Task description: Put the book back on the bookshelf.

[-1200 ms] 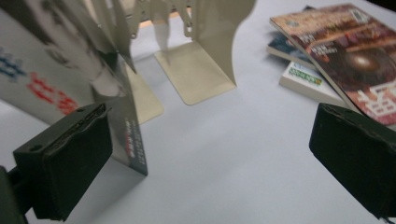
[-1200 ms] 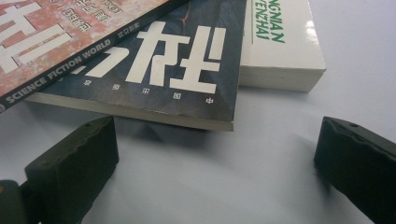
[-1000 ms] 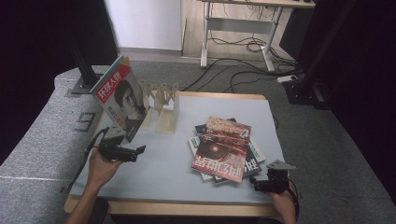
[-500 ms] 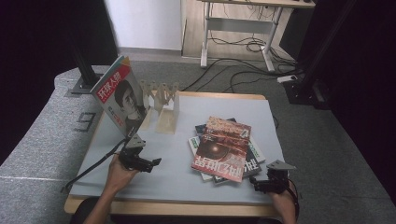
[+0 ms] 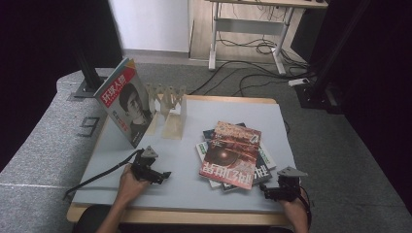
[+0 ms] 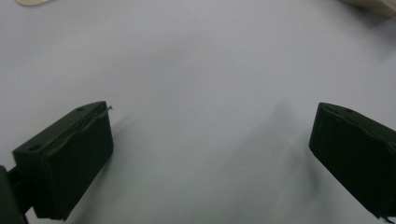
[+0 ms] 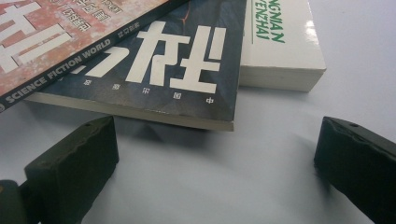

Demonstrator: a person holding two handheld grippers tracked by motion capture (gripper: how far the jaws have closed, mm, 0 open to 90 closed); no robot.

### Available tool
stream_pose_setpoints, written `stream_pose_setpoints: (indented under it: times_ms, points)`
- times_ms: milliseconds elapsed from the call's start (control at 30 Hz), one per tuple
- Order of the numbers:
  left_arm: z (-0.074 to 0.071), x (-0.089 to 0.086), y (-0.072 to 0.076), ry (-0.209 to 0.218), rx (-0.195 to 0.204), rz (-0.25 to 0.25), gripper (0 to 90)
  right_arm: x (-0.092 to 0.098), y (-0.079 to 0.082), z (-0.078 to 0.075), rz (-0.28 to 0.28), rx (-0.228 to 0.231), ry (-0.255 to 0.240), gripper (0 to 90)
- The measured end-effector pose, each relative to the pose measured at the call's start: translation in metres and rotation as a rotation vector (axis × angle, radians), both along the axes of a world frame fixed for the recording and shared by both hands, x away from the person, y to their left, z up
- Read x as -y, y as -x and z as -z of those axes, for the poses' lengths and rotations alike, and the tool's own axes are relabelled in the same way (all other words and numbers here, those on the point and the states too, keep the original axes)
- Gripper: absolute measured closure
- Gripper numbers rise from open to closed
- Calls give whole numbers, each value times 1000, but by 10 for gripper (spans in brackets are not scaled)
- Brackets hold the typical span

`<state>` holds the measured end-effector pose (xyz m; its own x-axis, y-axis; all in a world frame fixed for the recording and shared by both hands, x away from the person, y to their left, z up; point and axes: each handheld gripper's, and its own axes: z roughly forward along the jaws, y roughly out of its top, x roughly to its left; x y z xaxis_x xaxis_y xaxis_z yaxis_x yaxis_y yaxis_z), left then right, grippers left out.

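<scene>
Both grippers' jaws spread wide, empty: left gripper (image 5: pixel 163 175) over bare table (image 5: pixel 194 187), right gripper (image 7: pixel 212 172) facing magazine stack (image 7: pixel 154 65).

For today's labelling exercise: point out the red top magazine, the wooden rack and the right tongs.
red top magazine (image 5: pixel 231 154), high view, cover centre
wooden rack (image 5: pixel 167 99), high view, upright slats
right tongs (image 5: pixel 270 192), high view, between tips

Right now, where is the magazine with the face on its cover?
In the high view, the face magazine stands tilted at the table's far left, propped against the wooden rack, beyond the left gripper.
</scene>
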<state>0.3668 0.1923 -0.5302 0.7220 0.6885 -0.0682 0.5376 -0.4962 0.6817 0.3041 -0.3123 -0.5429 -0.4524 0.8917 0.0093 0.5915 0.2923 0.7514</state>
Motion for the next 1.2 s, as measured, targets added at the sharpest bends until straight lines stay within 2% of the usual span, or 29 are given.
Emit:
stream_pose_setpoints:
  times_ms: [267, 500, 700, 1200]
  points:
    - [1, 5, 2, -58, 27, -4, 13, 0, 0, 0, 1, -2, 2, 0]
    - [1, 5, 2, -57, 27, -4, 13, 0, 0, -1, -3, -8, 8, 1]
    - [1, 5, 2, -57, 27, -3, 13, -1, 0, -6, -20, -32, 13, 25]
    - [1, 5, 3, -57, 27, -4, 13, -6, 0, -25, -50, 4, 7, 11]
